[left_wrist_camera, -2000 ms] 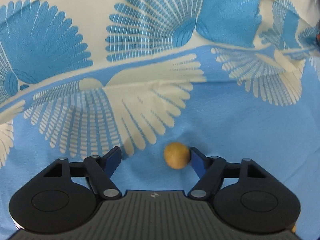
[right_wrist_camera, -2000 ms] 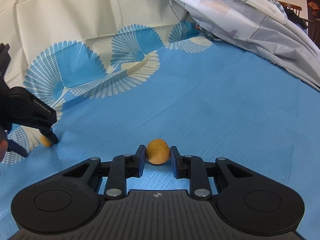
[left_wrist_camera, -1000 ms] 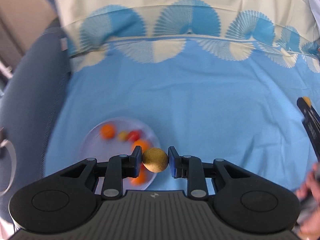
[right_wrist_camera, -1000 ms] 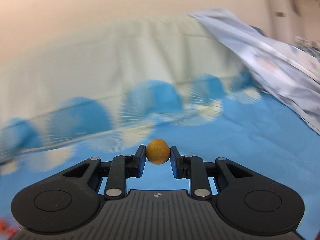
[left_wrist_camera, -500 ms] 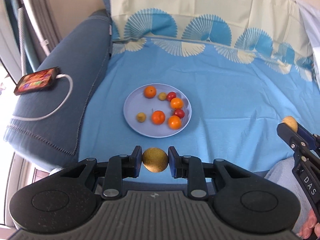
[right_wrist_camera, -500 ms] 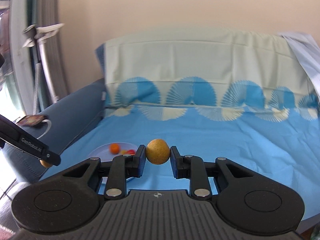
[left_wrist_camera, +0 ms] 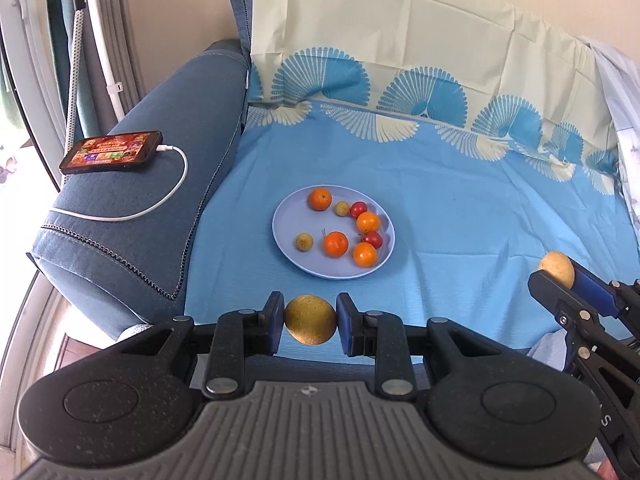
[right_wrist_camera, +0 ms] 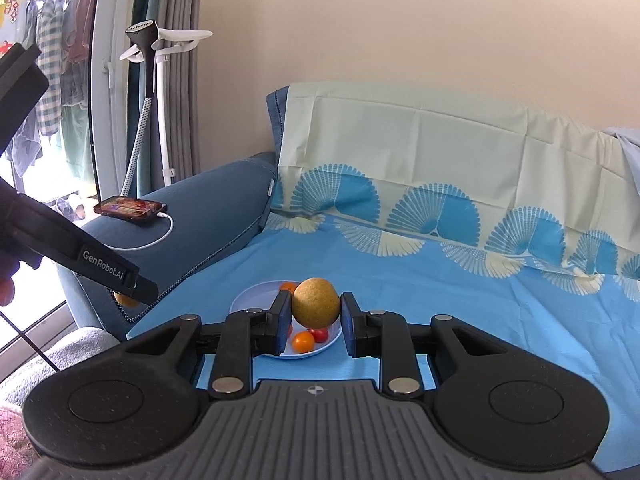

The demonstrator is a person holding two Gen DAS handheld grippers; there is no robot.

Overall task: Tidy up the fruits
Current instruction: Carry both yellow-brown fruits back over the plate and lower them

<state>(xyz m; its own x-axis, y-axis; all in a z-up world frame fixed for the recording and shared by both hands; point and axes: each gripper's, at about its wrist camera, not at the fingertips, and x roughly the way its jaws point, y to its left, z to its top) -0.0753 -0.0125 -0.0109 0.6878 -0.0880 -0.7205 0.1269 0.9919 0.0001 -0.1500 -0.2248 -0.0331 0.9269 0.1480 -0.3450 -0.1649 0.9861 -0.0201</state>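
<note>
My left gripper (left_wrist_camera: 310,325) is shut on a round yellow-brown fruit (left_wrist_camera: 310,320), held in the air near the sofa's front edge, short of the plate. A pale blue plate (left_wrist_camera: 286,220) on the blue cloth holds several small orange, red and yellow fruits, such as an orange one (left_wrist_camera: 335,243). My right gripper (right_wrist_camera: 315,316) is shut on a second yellow-brown fruit (right_wrist_camera: 315,302), held above and in front of the plate (right_wrist_camera: 248,297). The right gripper also shows at the right edge of the left wrist view (left_wrist_camera: 560,276), the left gripper at the left of the right wrist view (right_wrist_camera: 124,290).
A blue fan-patterned cloth (left_wrist_camera: 460,208) covers the sofa seat and back. A phone (left_wrist_camera: 111,151) on a white cable lies on the dark blue armrest (left_wrist_camera: 132,196) to the left. A garment steamer stand (right_wrist_camera: 154,80) and curtains stand by the window.
Both grippers, each holding its fruit, have pulled back and up from the cloth and swung toward the plate. The plate, armrest and phone have come into view.
</note>
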